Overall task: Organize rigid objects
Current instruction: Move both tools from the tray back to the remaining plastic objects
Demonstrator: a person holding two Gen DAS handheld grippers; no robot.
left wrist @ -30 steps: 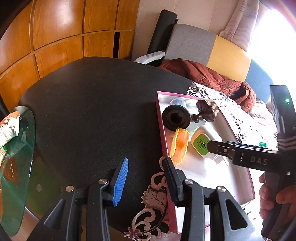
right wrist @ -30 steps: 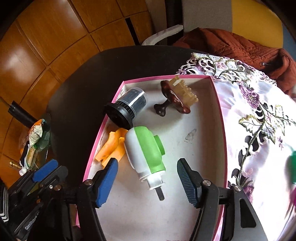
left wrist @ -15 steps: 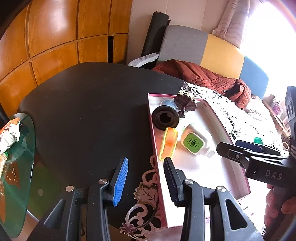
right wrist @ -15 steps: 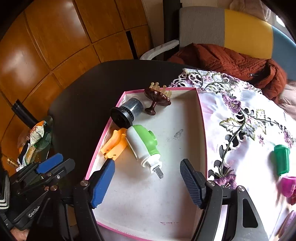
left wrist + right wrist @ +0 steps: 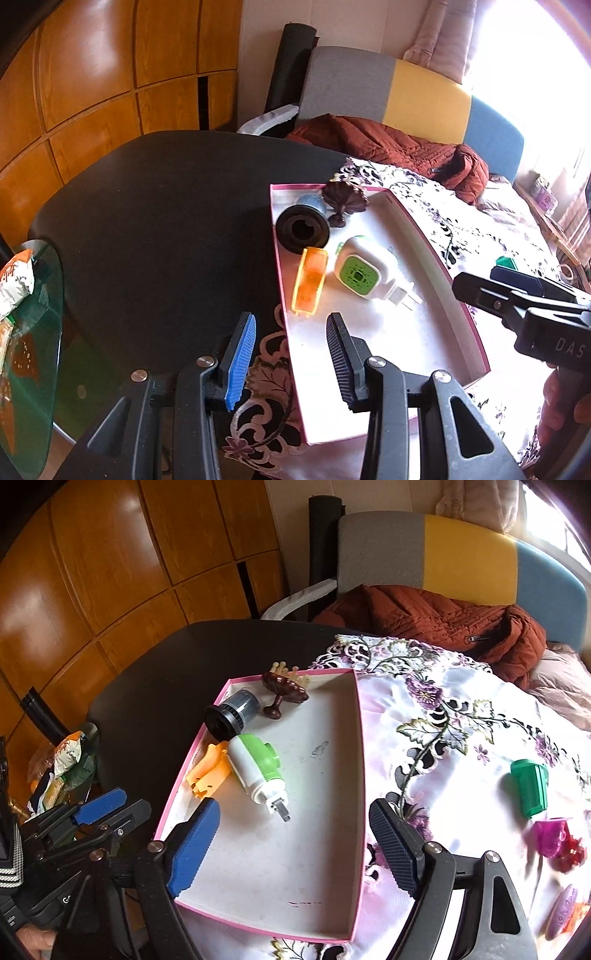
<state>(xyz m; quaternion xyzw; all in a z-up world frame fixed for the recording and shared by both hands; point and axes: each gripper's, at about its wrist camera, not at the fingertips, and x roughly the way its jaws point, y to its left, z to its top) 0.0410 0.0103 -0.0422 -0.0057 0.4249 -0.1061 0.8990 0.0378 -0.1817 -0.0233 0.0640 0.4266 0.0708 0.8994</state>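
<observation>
Pulled back and lifted since a second ago: right gripper [image 5: 291,845], which then hung low over the plug [image 5: 258,771] with its fingers on either side, now well clear of it, above the near end of the box [image 5: 354,849]. Jaws wide apart, nothing between them. Plug left lying on its side in the box, prongs toward the camera, touching the orange clip [image 5: 207,771]. Also in the box, at the far end: black cylinder [image 5: 232,716] and brown comb [image 5: 284,694]. Judged from this: plug now delivered, four items packed along the left wall, and much of the box floor free.

More of the flowered cloth [image 5: 461,716] now shown to the right than before, with loose items on it: green cap [image 5: 530,788], magenta piece [image 5: 550,836], and a pale purple thing at the frame edge, blurred. Probably the next to collect; green cap nearest.

Left gripper [image 5: 291,358] also raised and drawn back, hovering over the near-left corner of the box, straddling its pink wall, jaws parted and empty. From this view, plug [image 5: 360,275] face-on, green grille toward the camera, beside the clip [image 5: 310,284].

Likely next need: swing right across the cloth, away from the box.
</observation>
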